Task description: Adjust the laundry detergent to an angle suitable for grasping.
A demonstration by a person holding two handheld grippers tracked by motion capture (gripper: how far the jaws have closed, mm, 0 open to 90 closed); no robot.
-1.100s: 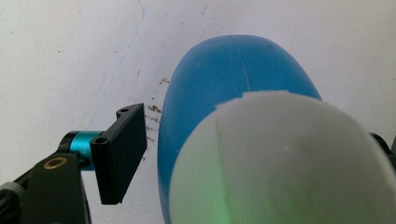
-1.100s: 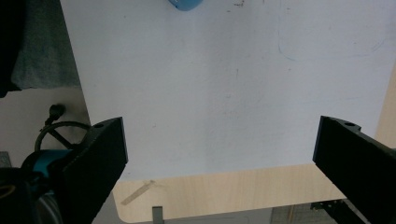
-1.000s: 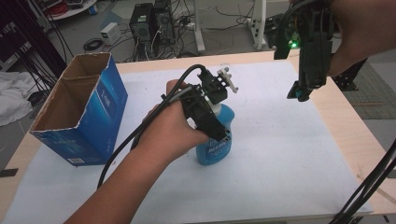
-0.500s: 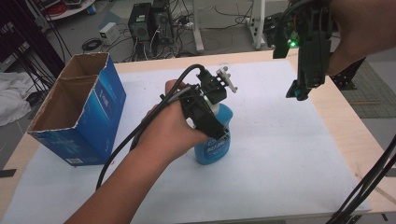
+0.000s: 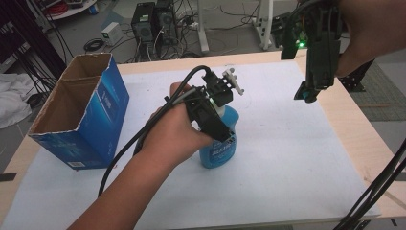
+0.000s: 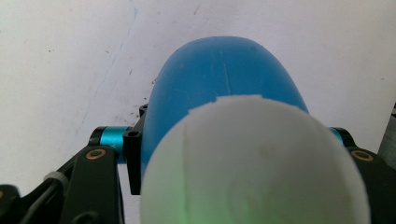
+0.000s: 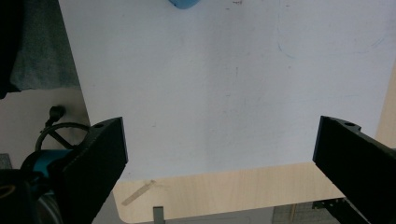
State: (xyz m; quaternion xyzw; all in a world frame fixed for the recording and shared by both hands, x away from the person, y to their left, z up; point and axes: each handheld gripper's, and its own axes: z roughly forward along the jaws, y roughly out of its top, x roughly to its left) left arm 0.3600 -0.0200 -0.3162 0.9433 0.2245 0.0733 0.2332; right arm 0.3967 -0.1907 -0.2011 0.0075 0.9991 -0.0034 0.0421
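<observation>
A blue spray bottle with a white trigger head stands upright in the middle of the white-covered table. My left gripper comes down on it from above and is shut on the bottle's neck, a hand wrapped around the gripper. In the left gripper view the white head and blue body sit between the two jaws of that gripper. My right gripper hangs high over the table's far right, open with nothing in it. A sliver of the bottle shows beyond its jaws.
A blue cardboard box, open at the top, stands at the table's left. Bare wooden table edge runs along the right side. Black cables trail off the near right corner. Computers and cables sit on the floor behind.
The right gripper has drifted slightly left and down. The left gripper and the bottle have stayed in place.
</observation>
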